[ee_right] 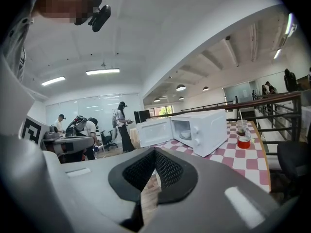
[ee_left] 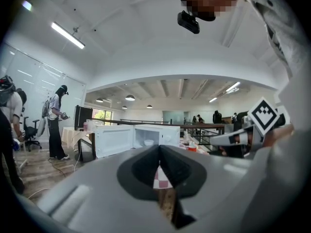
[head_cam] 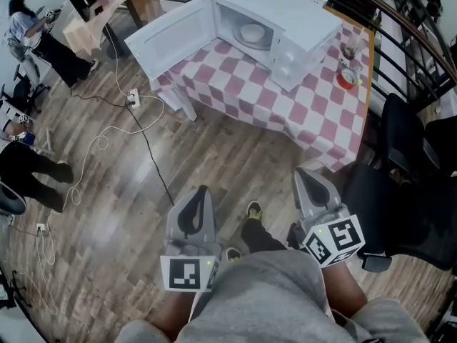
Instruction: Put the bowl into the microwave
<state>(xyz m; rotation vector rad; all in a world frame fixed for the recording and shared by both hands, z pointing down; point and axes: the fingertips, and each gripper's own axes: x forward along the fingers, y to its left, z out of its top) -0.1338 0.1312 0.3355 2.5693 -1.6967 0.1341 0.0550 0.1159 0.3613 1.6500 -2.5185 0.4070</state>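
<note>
Head view: my own grey-clad torso is covering the rear of both tools, so only their grey shells and marker cubes are showing. The left tongs (head_cam: 201, 194) and right tongs (head_cam: 305, 177) are hanging low over the wooden plank floor (head_cam: 128, 191). They are well apart from the table (head_cam: 285, 102) (its pink-and-white checked cloth is draping over the edge). The boxy white microwave (head_cam: 300, 20) is standing on the table with its door (head_cam: 171, 38) swung wide. The bowl (head_cam: 253, 32), pale and round, is sitting inside the cavity; I cannot tell what, if anything, it is holding.

Left gripper view: the left tongs are pressing their smooth dark pads together with nothing between them. The bowl is showing here only as a small pale speck.

Right gripper view: the right tongs' ribbed pads are meeting at the tips, gripping nothing. This view alone is showing the microwave's round knobs clearly, with a red cup (ee_right: 244, 142) standing beside it.
</note>
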